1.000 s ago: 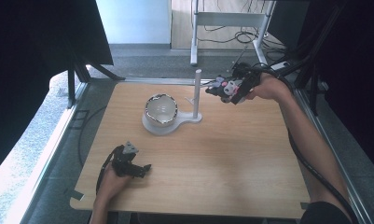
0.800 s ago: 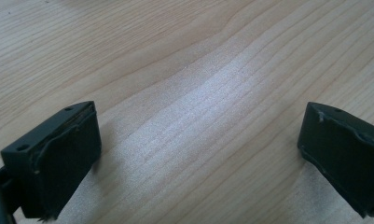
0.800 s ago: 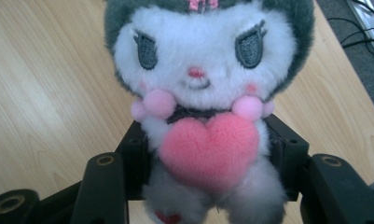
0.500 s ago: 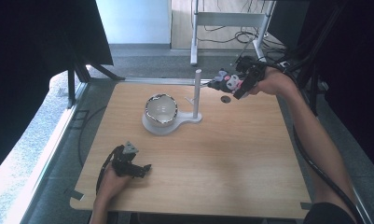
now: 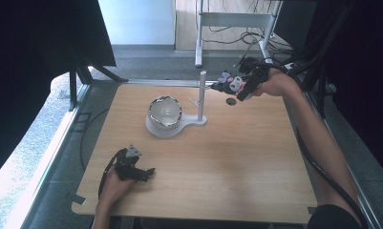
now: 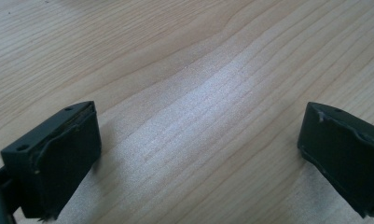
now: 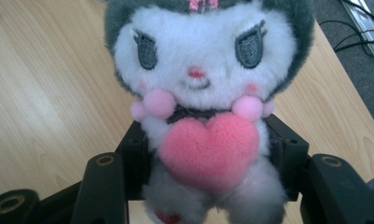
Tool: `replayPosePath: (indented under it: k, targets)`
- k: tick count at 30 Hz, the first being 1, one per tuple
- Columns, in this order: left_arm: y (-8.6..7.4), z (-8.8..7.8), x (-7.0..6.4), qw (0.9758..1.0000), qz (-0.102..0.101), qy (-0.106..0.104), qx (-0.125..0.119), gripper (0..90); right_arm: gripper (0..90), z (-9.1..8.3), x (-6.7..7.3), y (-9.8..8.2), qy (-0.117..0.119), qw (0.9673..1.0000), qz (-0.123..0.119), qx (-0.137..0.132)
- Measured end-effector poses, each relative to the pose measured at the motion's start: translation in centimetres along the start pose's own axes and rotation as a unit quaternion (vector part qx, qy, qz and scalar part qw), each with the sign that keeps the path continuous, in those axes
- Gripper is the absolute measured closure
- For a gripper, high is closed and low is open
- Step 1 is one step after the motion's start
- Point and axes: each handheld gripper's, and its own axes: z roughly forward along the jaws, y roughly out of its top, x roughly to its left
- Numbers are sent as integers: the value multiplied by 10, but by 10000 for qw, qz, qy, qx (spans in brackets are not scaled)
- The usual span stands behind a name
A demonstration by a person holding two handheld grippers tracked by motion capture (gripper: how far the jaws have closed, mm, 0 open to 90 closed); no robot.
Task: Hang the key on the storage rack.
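1. The left hand-held gripper (image 5: pixel 132 164) rests low on the wooden bench (image 5: pixel 237 157) near its front left corner, held in the person's left hand (image 5: pixel 113 183). In the left gripper view its two black jaws stand wide apart, released, with only bare wood grain between them.
2. A white stand (image 5: pixel 172 126) sits near the middle of the bench toward the far side; a round bowl with a dark patterned rim (image 5: pixel 164 110) sits on its circular base.
3. A thin white upright post (image 5: pixel 201 94) rises from the right end of that stand.
4. A small dark disc (image 5: pixel 231 101) lies on the bench just right of the post, under the raised plush.
5. The right hand-held gripper (image 5: pixel 234 86) is lifted above the far right part of the bench, just beside the top of the post. It is clenched on a plush toy (image 7: pixel 203 93), white-faced with a grey hood and a pink heart on its chest, gripped at the body on both sides.
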Motion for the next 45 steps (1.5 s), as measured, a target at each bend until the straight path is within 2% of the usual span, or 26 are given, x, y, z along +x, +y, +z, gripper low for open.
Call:
replayPosePath:
  k: [11,19,30,45]
  targets:
    - [0,0,0,10000,2,-4,6,0,452,14,-7,-1,7,9999,163,32]
    - [0,0,0,10000,3,4,6,0,452,24,-9,1,5,9998,177,105]
    - [0,0,0,10000,1,10,-7,0,449,52,-5,-2,90,9995,46,303]
    - [0,0,0,10000,-5,12,-19,0,431,91,3,1,317,9992,-104,225]
